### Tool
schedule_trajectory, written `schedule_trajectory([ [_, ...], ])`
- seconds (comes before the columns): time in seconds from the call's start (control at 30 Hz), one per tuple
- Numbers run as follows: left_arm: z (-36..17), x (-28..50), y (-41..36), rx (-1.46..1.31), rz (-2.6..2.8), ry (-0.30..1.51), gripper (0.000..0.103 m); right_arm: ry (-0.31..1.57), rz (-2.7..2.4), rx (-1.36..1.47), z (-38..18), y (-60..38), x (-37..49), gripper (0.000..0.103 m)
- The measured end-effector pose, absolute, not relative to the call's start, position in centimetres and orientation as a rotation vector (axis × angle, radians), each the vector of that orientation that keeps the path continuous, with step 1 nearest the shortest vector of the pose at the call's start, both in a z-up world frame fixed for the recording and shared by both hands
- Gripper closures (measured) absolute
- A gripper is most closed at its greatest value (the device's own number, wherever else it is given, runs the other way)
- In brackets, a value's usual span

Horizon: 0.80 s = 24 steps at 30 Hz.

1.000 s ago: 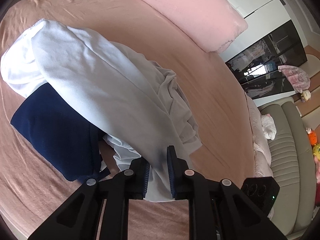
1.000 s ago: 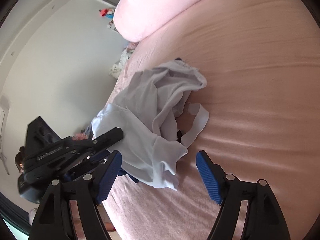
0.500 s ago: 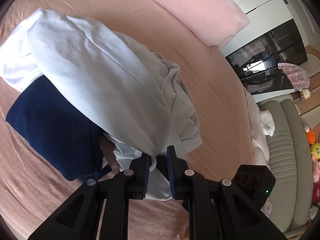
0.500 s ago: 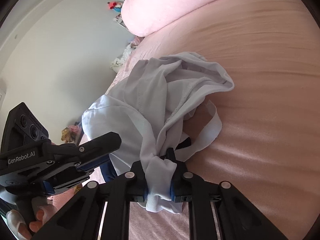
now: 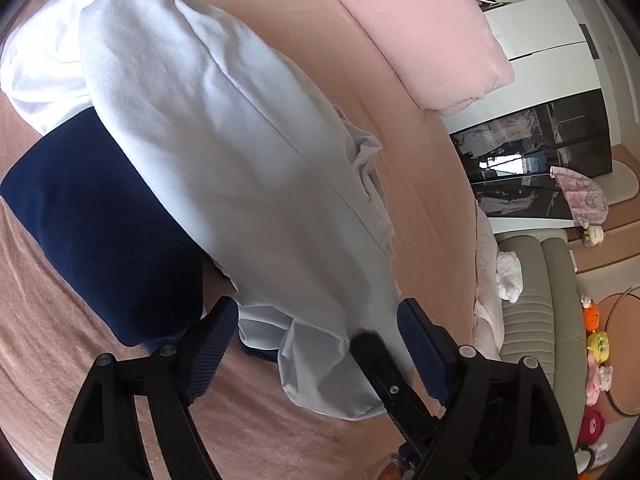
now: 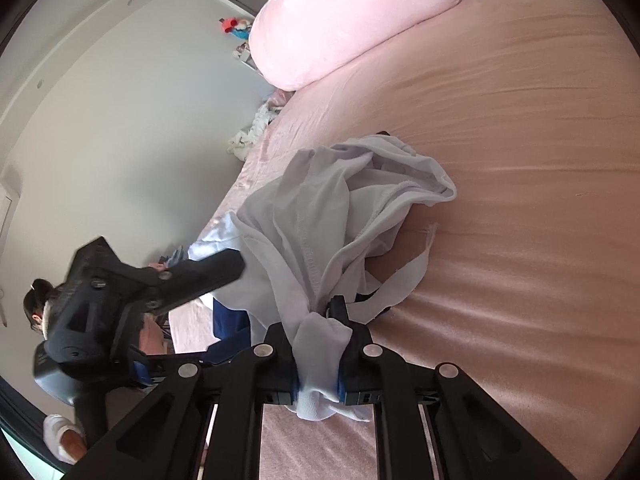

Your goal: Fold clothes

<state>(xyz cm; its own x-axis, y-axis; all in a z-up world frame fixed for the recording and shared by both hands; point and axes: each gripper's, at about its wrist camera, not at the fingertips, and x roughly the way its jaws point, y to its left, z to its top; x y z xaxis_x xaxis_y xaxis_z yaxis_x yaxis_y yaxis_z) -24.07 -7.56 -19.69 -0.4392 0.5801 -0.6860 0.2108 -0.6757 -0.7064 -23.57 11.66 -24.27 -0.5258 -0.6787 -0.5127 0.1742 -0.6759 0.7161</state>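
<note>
1. Pale grey garment: crumpled, lying on the pink bed sheet, draped partly over a navy garment.
2. Right gripper: jaws clamped on a bunched edge of the pale grey garment, cloth spilling out below the pads.
3. Left gripper: jaws opening, set wide apart; the garment's lower edge lies between them, not pressed by the pads.
4. Pink pillow: at the far end of the bed.

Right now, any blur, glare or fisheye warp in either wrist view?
Left wrist: strong barrel warp, dark corner vignette, bed sheet smeared beside the white garment, window glare on the glossy wardrobe. Right wrist: same warp, left claw slightly soft, garment in the right claw sharp, even daylight.
</note>
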Motion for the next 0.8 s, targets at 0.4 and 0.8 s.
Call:
schedule_trajectory([
  [0.4, -20.8, -24.8, -7.8, -1.476, 2.228, -1.271, 0.038, -0.837, -2.250, 1.114, -23.1, 14.4, -20.3, 0.092],
  [0.8, -20.8, -23.3, -8.1, -1.537, 2.267, -1.250, 0.096, -0.767, -2.249, 1.210, -23.5, 12.8, -21.1, 0.092],
])
